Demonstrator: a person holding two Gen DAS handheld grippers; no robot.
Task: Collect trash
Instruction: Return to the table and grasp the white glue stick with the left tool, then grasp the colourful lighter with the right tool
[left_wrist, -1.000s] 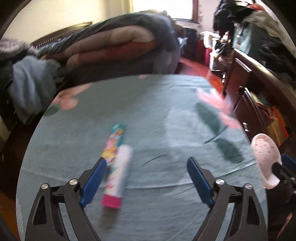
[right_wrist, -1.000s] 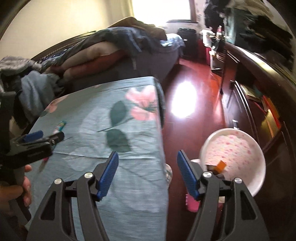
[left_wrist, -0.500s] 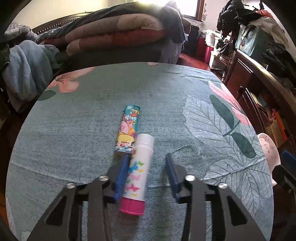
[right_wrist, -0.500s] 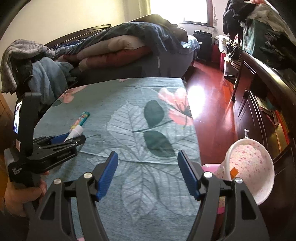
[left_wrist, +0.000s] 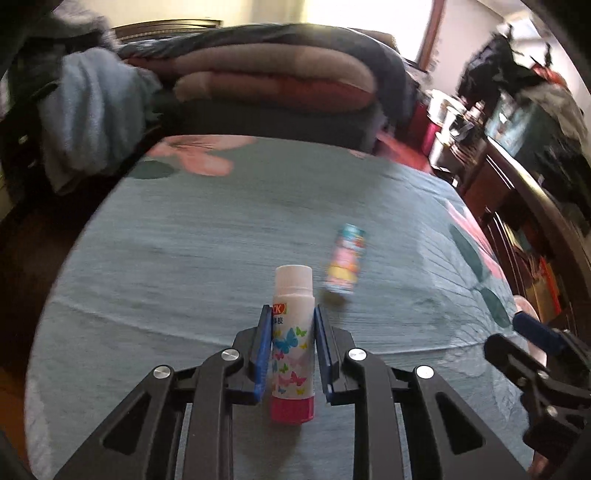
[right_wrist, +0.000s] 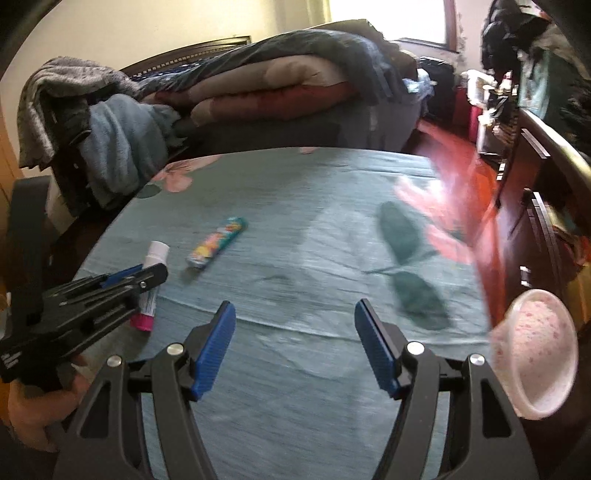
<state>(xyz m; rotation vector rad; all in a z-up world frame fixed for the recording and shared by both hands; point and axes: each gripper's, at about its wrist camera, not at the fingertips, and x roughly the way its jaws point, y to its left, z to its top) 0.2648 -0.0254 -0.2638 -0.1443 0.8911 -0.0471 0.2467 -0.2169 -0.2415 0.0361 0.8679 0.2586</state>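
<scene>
A white glue stick (left_wrist: 291, 332) with butterfly print and a pink base lies on the teal bedspread (left_wrist: 207, 236). It sits between the jaws of my left gripper (left_wrist: 291, 314), which are closing, and both blue pads touch its sides. A colourful lighter-like tube (left_wrist: 345, 264) lies just past it to the right, apart from it. In the right wrist view the glue stick (right_wrist: 157, 254), the tube (right_wrist: 218, 242) and my left gripper (right_wrist: 144, 271) sit at the left. My right gripper (right_wrist: 295, 314) hovers open over bare bedspread (right_wrist: 314, 192), with nothing between its fingers.
A pink spotted bin (right_wrist: 535, 350) stands off the bed's right edge, beside a dark wooden dresser (right_wrist: 535, 184). Folded quilts (right_wrist: 295, 85) and a blue-grey towel heap (right_wrist: 118, 140) pile up at the far side. A hand (right_wrist: 33, 417) holds the left gripper.
My left gripper's jaws went from wide open to closed around the glue stick, which now lies apart from the tube. My right gripper swung left from the bin to over the bed.
</scene>
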